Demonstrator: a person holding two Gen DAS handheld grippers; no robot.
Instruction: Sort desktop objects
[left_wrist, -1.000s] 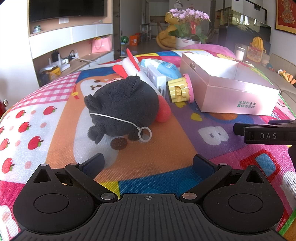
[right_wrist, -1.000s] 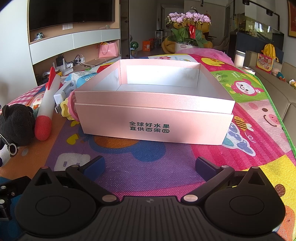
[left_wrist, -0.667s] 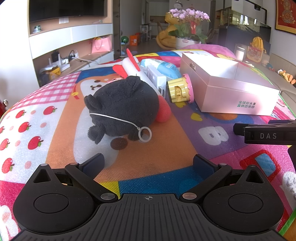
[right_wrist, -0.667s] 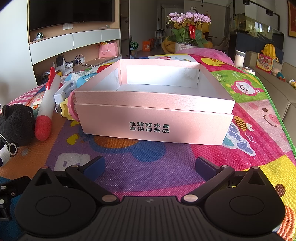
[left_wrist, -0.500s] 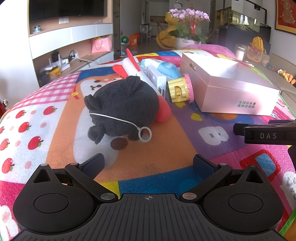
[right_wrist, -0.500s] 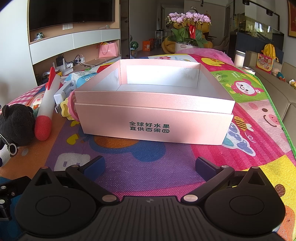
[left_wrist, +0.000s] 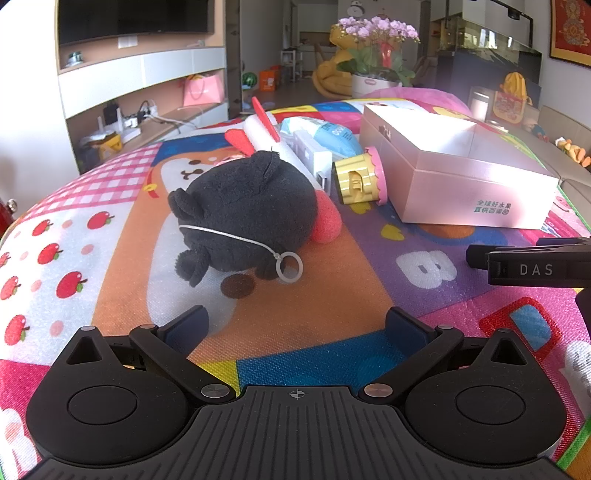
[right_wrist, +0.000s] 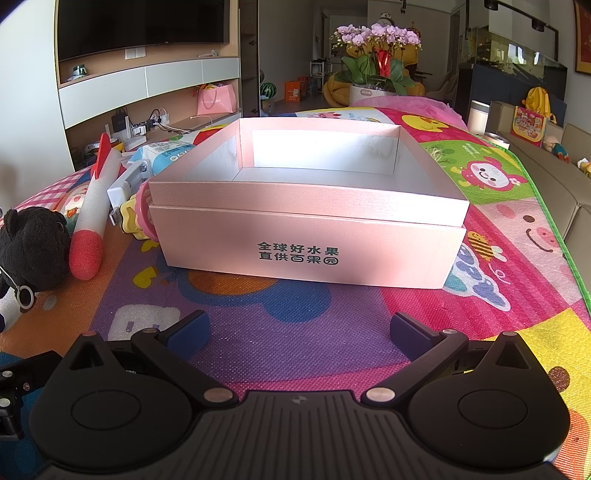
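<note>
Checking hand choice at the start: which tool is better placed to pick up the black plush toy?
Left. The black plush toy lies straight ahead of the open left tool. The right tool, also open, faces the empty pink box, the plush off to its left.

"全球好水果 直供百果园" on pink box (right_wrist: 306, 243); "DAS" on right tool (left_wrist: 535, 269)

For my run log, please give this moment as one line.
left tongs: open, facing black plush | right tongs: open, facing pink box | box: nothing seen inside
</note>
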